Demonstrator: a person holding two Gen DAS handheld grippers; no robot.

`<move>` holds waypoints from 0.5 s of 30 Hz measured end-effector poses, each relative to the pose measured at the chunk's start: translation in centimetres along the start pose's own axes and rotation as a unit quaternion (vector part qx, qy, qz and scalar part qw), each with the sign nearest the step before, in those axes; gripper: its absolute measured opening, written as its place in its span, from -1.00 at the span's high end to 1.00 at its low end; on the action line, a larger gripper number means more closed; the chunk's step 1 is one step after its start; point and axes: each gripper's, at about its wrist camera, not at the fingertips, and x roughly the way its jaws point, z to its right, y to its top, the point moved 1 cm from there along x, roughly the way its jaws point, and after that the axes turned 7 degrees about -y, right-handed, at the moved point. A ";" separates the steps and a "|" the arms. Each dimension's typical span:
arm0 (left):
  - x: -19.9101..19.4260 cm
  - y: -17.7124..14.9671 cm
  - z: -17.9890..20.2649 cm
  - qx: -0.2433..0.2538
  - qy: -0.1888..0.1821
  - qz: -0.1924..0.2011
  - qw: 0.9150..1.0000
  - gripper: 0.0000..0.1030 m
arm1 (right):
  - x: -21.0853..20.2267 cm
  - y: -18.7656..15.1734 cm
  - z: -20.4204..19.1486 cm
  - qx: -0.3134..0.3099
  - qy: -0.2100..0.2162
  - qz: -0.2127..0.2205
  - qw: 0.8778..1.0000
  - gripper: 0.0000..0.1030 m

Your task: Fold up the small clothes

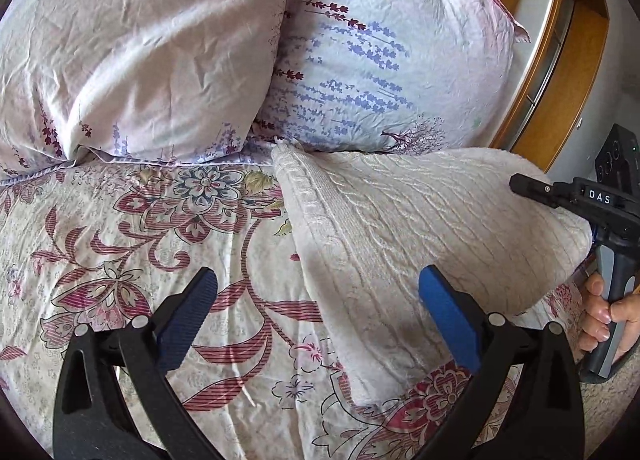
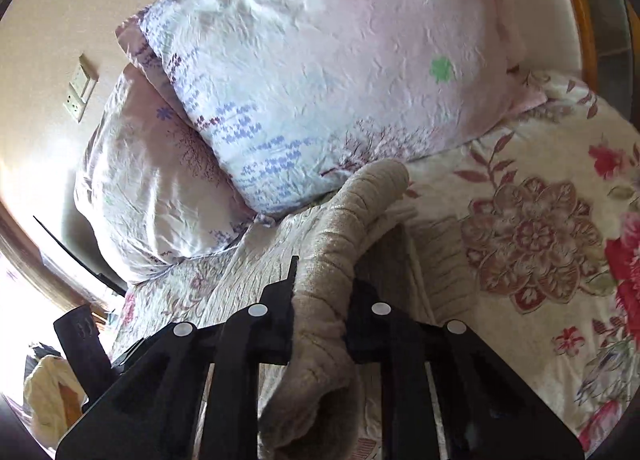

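Observation:
A cream cable-knit garment (image 1: 420, 220) lies spread on the floral bedspread (image 1: 160, 260), its far end against the pillows. In the left wrist view my left gripper (image 1: 320, 316) hovers over the garment's near left edge, its blue pads (image 1: 448, 320) wide apart and holding nothing. At the garment's right side is my right gripper (image 1: 520, 184), held by a hand (image 1: 600, 320). In the right wrist view my right gripper (image 2: 324, 292) is shut on a bunched, raised fold of the knit garment (image 2: 340, 236), which runs up between the black fingers (image 2: 280, 300).
Two pale lavender-print pillows (image 1: 140, 40) (image 1: 380, 60) lean at the head of the bed. A curved wooden headboard (image 1: 552, 100) stands behind them on the right. A wall socket (image 2: 80, 88) sits on the beige wall. Floral bedspread (image 2: 540, 240) extends to the right.

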 end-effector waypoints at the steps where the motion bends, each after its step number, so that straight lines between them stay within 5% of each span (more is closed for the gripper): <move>1: 0.0 0.0 0.1 0.005 0.002 0.001 1.000 -0.96 | -0.4 -0.1 0.4 0.002 -0.015 0.011 1.000 0.66; 3: 0.1 -0.1 0.3 0.017 0.006 -0.001 1.000 -0.96 | -0.2 -0.6 2.0 0.019 -0.044 0.011 0.999 0.66; 6: 0.7 -0.2 0.3 0.020 0.001 -0.013 1.000 -0.96 | 2.5 -2.0 5.3 0.058 -0.070 -0.044 0.995 0.66; 15: 1.1 -0.1 -0.5 -0.016 -0.025 -0.033 0.999 -0.96 | 2.5 -2.6 7.2 0.109 -0.039 -0.067 0.991 0.32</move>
